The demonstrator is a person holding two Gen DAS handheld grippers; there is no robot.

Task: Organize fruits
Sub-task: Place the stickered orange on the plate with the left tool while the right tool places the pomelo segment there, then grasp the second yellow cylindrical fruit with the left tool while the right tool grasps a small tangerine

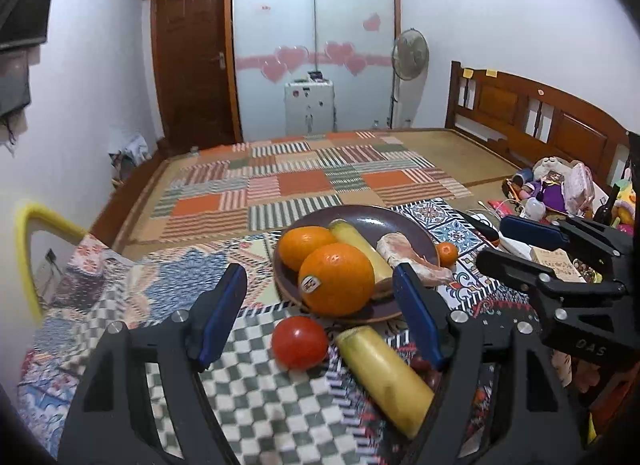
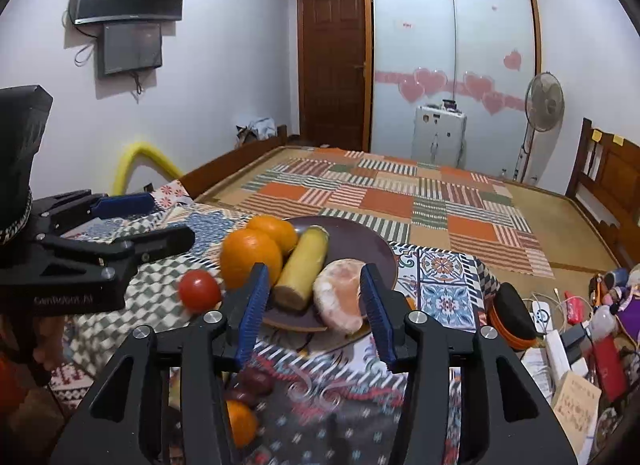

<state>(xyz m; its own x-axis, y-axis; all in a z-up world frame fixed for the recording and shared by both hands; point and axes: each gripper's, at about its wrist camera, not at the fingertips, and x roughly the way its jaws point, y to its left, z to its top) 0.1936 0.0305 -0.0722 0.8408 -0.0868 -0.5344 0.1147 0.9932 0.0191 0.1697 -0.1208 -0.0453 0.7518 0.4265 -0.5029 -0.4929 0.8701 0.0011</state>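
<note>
A dark purple plate [image 1: 368,219] [image 2: 356,239] on the patterned cloth holds two oranges [image 1: 336,279] [image 2: 250,259], a yellow banana piece [image 1: 362,245] [image 2: 302,267] and a peeled pinkish fruit [image 1: 404,255] [image 2: 340,297]. A red tomato [image 1: 300,342] [image 2: 199,291] and a second banana piece [image 1: 386,377] lie on the cloth in front of the plate. A small orange [image 1: 447,253] sits beside the plate. My left gripper [image 1: 320,317] is open, just above the tomato and loose banana. My right gripper [image 2: 314,315] is open, fingers either side of the peeled fruit.
Another orange [image 2: 240,423] and dark red fruits [image 2: 252,383] lie near the right gripper's base. Clutter of boxes, cables and toys [image 2: 572,329] fills the right side. A patchwork bed [image 1: 304,181] lies beyond, with a wooden headboard [image 1: 540,113] and a yellow chair back [image 1: 28,249].
</note>
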